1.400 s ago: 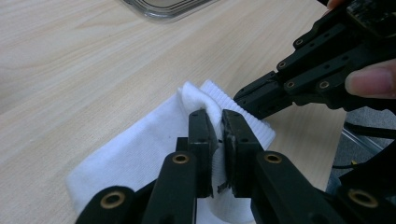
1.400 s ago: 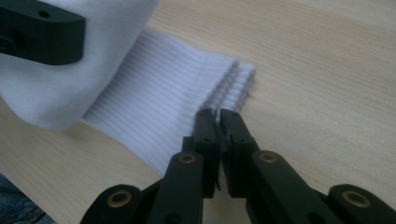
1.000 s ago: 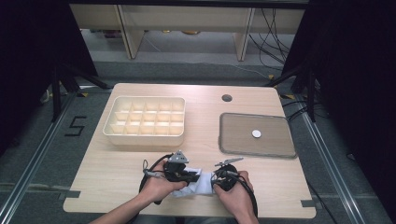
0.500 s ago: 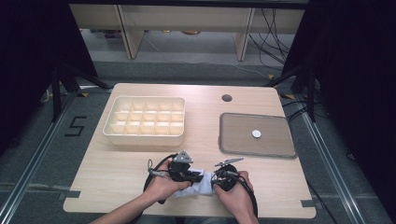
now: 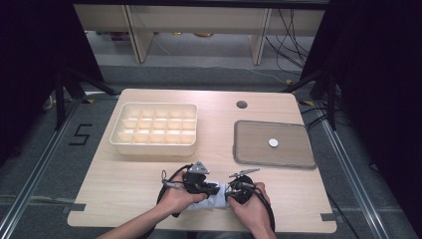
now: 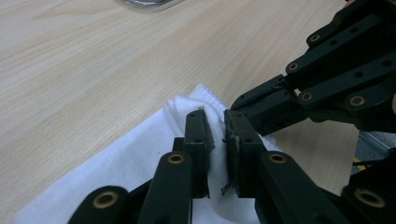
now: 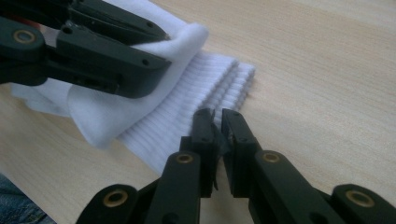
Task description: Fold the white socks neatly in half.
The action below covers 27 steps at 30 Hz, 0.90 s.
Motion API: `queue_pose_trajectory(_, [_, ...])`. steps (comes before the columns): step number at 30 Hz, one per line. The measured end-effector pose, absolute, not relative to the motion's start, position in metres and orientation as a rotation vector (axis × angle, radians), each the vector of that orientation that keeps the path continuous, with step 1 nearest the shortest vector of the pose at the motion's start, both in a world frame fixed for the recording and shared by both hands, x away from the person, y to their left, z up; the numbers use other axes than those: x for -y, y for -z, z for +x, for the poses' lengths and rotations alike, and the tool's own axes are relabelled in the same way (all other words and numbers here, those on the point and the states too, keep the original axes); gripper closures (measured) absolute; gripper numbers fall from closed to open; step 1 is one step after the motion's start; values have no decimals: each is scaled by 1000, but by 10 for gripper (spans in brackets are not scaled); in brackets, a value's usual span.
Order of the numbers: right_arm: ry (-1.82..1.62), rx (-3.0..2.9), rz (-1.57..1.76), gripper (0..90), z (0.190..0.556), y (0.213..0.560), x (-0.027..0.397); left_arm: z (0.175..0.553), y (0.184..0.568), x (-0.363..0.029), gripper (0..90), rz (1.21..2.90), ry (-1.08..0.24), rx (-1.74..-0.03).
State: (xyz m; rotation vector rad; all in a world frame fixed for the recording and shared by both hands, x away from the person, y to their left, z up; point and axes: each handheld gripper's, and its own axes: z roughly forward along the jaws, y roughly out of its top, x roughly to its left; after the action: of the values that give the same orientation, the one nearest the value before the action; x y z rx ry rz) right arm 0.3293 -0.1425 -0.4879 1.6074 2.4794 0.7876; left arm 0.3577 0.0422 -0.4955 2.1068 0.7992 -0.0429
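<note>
My left gripper (image 6: 217, 140) pinches a fold of the sock (image 6: 140, 158), jaws just loosening; my right gripper (image 7: 217, 126), slightly open, holds nothing, just beside its cuff.

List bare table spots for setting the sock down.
Free: front-left table, below the divided box; the strip between box and grey tray; front-right below the tray. Crowded: front centre, where both grippers meet at the sock.

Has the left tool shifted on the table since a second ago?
Yes, slightly. In the high view the left tool has edged right along the white sock, away from the compartment tray side, toward the right tool.
</note>
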Motion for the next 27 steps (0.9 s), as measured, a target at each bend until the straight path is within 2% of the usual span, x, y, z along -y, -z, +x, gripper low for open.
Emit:
queue_pose_trajectory(3, [-782,-2483,1603,830,329,488,143,356,493,-41,756,2077,46,-794])
queue_pose_trajectory(5, [-789,-2486,1607,815,329,487,144,356,487,-42,704,2052,50,-790])
queue_pose_trajectory(10, [-828,-2459,1583,798,329,480,149,352,466,-56,687,2005,3,-769])
queue_pose_trajectory(14, [-874,-2425,1593,788,328,467,153,349,464,-71,716,2027,-36,-782])
queue_pose_trajectory(18, [-958,-2434,1477,787,324,444,141,347,476,-74,792,2075,8,-780])
queue_pose_trajectory(20, [-983,-2447,1468,790,323,442,137,345,482,-72,799,2100,24,-774])
queue_pose_trajectory(27, [-842,-2544,1370,840,332,465,115,336,500,-69,828,2146,65,-775])
